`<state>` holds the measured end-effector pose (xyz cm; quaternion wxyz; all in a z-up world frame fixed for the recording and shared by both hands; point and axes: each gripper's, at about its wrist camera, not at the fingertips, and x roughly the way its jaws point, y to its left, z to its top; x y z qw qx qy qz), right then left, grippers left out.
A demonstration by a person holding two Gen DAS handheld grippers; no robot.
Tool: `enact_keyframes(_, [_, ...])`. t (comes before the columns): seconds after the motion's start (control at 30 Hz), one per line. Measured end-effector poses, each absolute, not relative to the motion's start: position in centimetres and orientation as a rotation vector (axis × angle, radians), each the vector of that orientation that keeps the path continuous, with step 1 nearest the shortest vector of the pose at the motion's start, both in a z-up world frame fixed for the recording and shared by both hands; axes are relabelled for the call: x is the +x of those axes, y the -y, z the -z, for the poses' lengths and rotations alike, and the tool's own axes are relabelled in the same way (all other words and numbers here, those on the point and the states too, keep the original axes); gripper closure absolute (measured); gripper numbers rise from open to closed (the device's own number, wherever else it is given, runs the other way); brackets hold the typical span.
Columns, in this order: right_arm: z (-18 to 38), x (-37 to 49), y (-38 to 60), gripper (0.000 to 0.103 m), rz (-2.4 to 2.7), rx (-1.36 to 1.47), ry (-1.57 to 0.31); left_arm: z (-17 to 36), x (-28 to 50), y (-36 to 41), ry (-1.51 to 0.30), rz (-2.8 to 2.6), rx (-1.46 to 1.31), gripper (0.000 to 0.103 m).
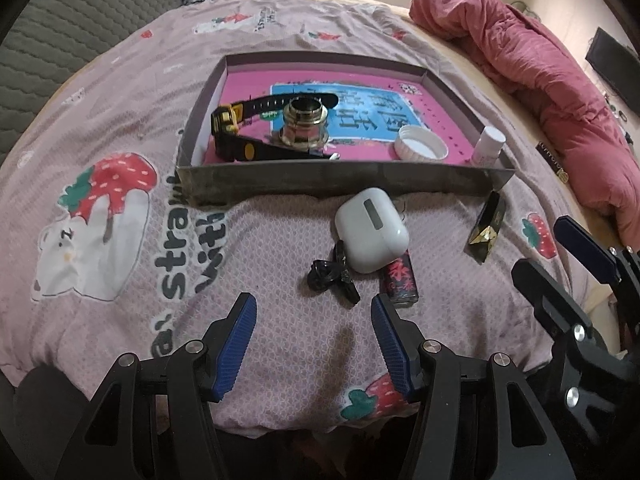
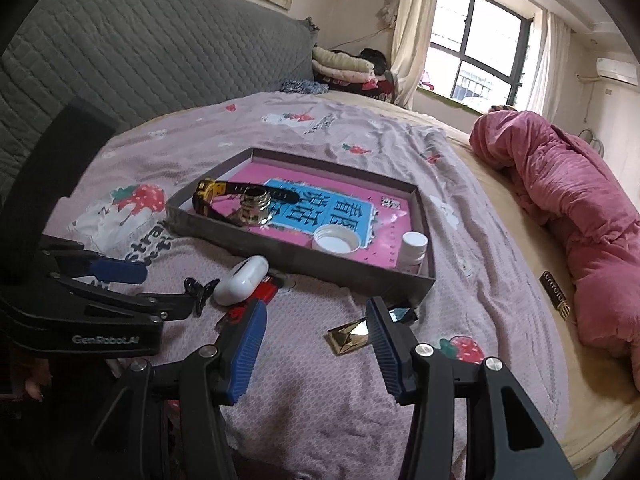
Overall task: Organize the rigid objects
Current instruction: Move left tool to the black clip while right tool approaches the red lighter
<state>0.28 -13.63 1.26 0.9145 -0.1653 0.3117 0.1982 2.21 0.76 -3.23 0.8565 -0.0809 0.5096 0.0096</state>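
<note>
While both pairs of tongs hang over the bed, neither grips anything: the left tongs (image 1: 314,316) stand released, blue pads apart with only the pink strawberry-print bedspread (image 1: 120,128) between them, and the right tongs (image 2: 316,322) are likewise spread wide with nothing between the pads.

On the bedspread lies a shallow grey tray (image 1: 340,178) with a pink and blue printed sheet on its floor. Inside it sit a black and yellow watch (image 1: 236,120), a brass threaded fitting (image 1: 304,122) resting on the watch strap, a white bottle cap (image 1: 420,143) lying open side up, and a small white bottle (image 1: 489,144) upright in the near right corner.

Outside the tray, just in front of its near wall, lies a white earbud case (image 1: 372,228). It partly covers a red lighter (image 1: 400,280), and a black clip (image 1: 332,274) touches its left side. A black and gold box (image 1: 486,230) lies to the right, close to the tray's corner; in the right wrist view it sits just beyond the right tongs' right pad.
</note>
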Motion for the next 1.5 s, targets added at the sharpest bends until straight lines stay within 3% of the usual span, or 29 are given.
enact_keyframes(1.5, [3.7,3.4,9.8,0.052,-0.49,-0.234,-0.844,5.8,5.2,-3.5,-1.071,-0.097,-0.168,0.042])
